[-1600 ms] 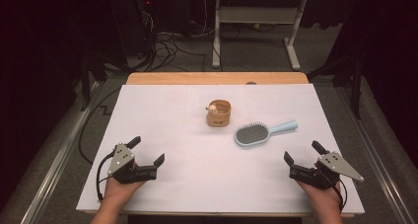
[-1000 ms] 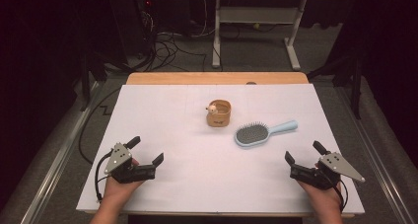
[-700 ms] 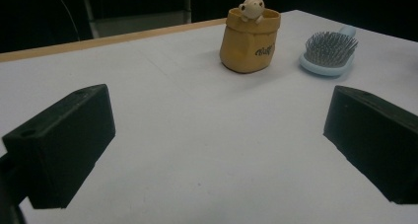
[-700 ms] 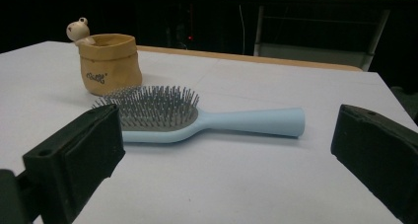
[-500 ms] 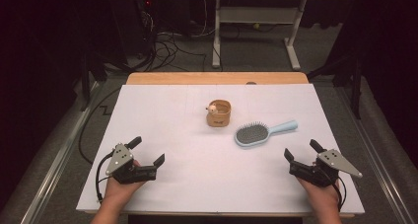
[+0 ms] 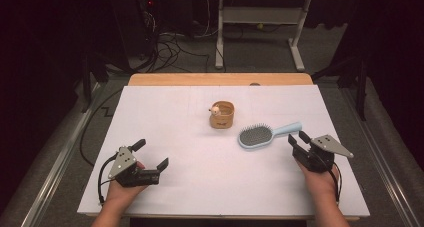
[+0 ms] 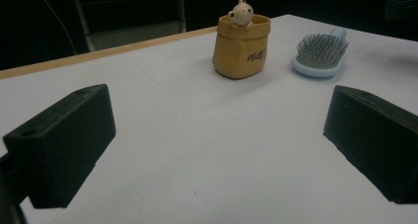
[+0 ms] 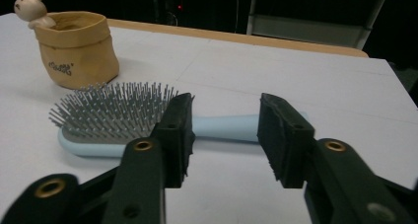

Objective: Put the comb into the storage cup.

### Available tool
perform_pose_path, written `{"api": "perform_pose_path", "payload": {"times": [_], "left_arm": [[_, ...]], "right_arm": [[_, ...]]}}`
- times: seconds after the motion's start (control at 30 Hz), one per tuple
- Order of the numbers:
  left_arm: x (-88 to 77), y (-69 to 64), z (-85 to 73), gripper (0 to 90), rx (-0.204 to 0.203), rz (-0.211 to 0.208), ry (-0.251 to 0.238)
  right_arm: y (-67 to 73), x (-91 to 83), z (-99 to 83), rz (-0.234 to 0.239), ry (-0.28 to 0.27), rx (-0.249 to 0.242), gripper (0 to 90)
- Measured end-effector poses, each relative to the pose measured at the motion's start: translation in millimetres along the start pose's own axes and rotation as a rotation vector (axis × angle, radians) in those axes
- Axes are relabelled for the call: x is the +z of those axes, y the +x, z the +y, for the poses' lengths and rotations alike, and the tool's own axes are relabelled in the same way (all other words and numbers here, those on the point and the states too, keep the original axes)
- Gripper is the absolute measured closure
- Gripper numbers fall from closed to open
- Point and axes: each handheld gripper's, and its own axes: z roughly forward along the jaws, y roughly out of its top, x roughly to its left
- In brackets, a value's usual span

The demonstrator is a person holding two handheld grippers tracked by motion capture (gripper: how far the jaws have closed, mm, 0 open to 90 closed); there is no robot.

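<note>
Gripper on my right (image 6: 299,143), jaws just narrowed yet empty, nears the hairbrush (image 6: 256,135) lying at its ten o'clock on the bench (image 6: 165,117); next I straddle the handle and squeeze.

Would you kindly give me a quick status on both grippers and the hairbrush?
Left gripper open, idle. Right gripper jaws just narrowing, short of the hairbrush handle, nothing gripped. Brush flat, bristles up, beside the pouch. Path clear.

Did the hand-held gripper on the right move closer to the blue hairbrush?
Yes. The right hand-held gripper has slid up the table toward the hairbrush handle, its jaws just narrowing, nothing gripped.
</note>
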Motion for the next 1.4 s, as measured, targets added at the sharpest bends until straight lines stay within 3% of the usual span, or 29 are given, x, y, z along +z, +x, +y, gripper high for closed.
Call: {"api": "perform_pose_path", "payload": {"times": [0.2,0.5,0.6,0.73,1.1,1.4], "left_arm": [[-1.7,0.7,1.3,0.0,-0.031,-0.019,-0.031],[-1.6,1.1,1.5,0.0,-0.027,-0.021,-0.035],[-1.5,1.3,1.4,0.0,-0.027,-0.020,-0.034],[-1.0,0.9,1.4,0.0,-0.029,-0.021,-0.033],[-0.5,1.8,1.1,0.0,-0.036,-0.033,-0.034],[-0.4,1.1,1.5,0.0,-0.035,-0.046,-0.040]], "right_arm": [[1.2,14.3,13.2,0.010,0.023,-0.017,74.7],[0.6,40.6,28.1,-0.015,0.065,-0.052,90.0],[-1.5,51.5,31.9,-0.018,0.093,-0.050,90.0],[-5.9,68.9,37.2,-0.005,0.172,-0.055,90.0],[-13.2,110.4,38.1,-0.067,0.354,-0.126,90.0],[-17.3,120.0,32.2,-0.087,0.436,-0.126,90.0]]}}
